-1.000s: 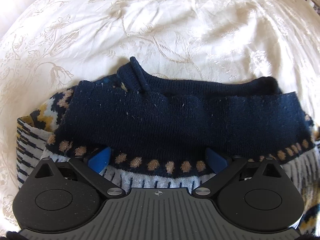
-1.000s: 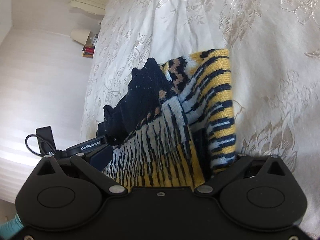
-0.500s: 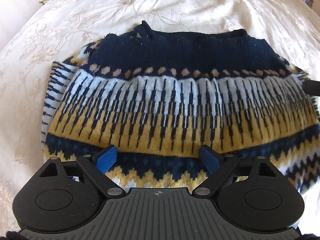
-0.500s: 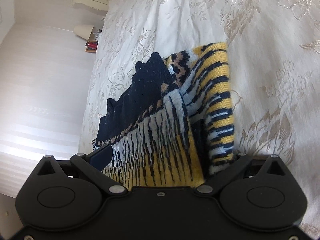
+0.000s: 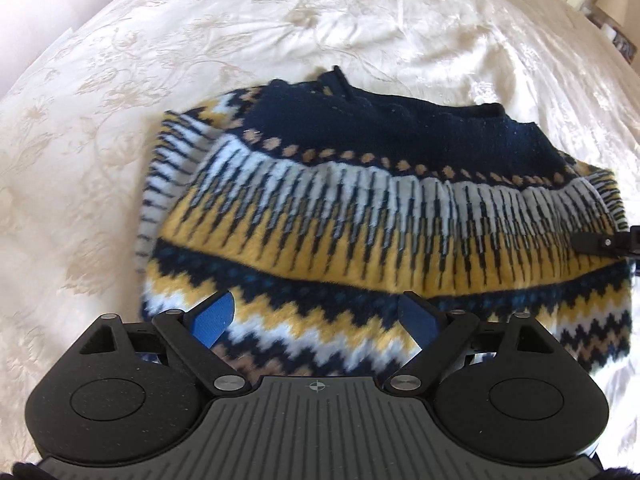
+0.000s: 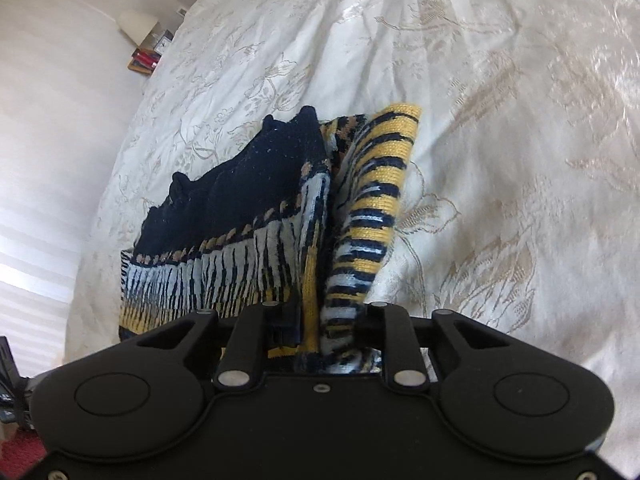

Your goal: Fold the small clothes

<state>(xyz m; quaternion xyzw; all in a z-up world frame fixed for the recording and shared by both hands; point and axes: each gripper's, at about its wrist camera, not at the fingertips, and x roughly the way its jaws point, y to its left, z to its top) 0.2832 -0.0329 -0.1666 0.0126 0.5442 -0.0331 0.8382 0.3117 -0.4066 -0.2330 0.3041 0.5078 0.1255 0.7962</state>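
With the folded sweater on the bed, its edge is pinched by the right hand-held gripper, the left hand-held gripper is spread, and a regrasp is likely needed.

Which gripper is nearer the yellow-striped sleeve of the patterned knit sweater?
Right. The right gripper is shut on the sweater beside that sleeve; the left gripper hangs open above the hem.

Both views are bright with daylight. Glare washes out the bedspread sheen in the right wrist view, strongest at upper right. The sweater looks soft with motion blur in the left wrist view, mostly along its lower bands. Fisheye distortion bows the edges, and the corners vignette dark.
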